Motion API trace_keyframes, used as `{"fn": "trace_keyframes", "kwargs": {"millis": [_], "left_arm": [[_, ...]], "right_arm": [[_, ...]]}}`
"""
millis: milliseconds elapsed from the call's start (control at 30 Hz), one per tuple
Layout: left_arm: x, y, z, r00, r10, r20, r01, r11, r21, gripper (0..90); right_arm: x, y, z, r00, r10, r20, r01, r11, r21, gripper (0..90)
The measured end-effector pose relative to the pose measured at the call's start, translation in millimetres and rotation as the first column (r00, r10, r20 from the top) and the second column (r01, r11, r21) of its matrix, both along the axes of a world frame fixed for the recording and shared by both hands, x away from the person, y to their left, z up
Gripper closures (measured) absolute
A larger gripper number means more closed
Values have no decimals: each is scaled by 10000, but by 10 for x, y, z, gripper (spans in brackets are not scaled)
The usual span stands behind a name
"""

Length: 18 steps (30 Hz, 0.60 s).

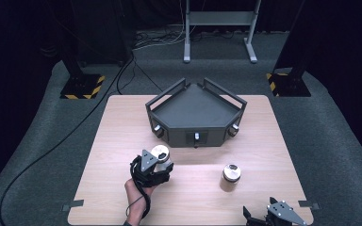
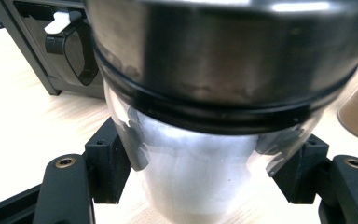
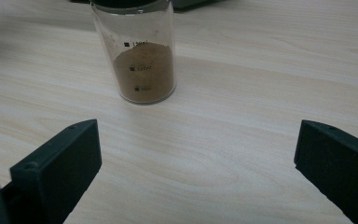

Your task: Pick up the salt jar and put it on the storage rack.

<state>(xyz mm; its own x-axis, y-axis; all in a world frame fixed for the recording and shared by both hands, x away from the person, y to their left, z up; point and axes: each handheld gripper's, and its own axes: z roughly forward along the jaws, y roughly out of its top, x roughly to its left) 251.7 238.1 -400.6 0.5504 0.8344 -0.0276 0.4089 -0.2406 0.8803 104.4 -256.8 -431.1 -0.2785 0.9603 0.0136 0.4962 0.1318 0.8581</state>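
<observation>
While the left fingers clamp a white-powder jar, the right fingers gape empty before a brown-powder jar marked 150ml.

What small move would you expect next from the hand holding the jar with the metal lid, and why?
Probably a lift toward the dark grey tray: the left gripper is clamped on the clear jar of white powder with a steel lid, which still seems to be low over the pale wooden table.

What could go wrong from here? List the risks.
1. The left gripper clamps the white-powder jar low on smooth glass, under its heavy metal lid; it might slip or tip.
2. The brown-powder jar stands free ahead of the open right gripper; a careless approach could knock it over.
3. The dark tray sits close; a swing may clip it.
</observation>
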Motion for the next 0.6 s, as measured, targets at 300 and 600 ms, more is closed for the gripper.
{"fn": "trace_keyframes", "kwargs": {"millis": [300,600], "left_arm": [[32,22,80,9999,-7,125,6,10000,44,315],[66,34,139,9999,9,147,-9,10000,58,315]], "right_arm": [[3,5,3,10000,-17,-32,17,10000,-29,0],[3,4,8,10000,15,-35,-15,10000,-29,0]]}}
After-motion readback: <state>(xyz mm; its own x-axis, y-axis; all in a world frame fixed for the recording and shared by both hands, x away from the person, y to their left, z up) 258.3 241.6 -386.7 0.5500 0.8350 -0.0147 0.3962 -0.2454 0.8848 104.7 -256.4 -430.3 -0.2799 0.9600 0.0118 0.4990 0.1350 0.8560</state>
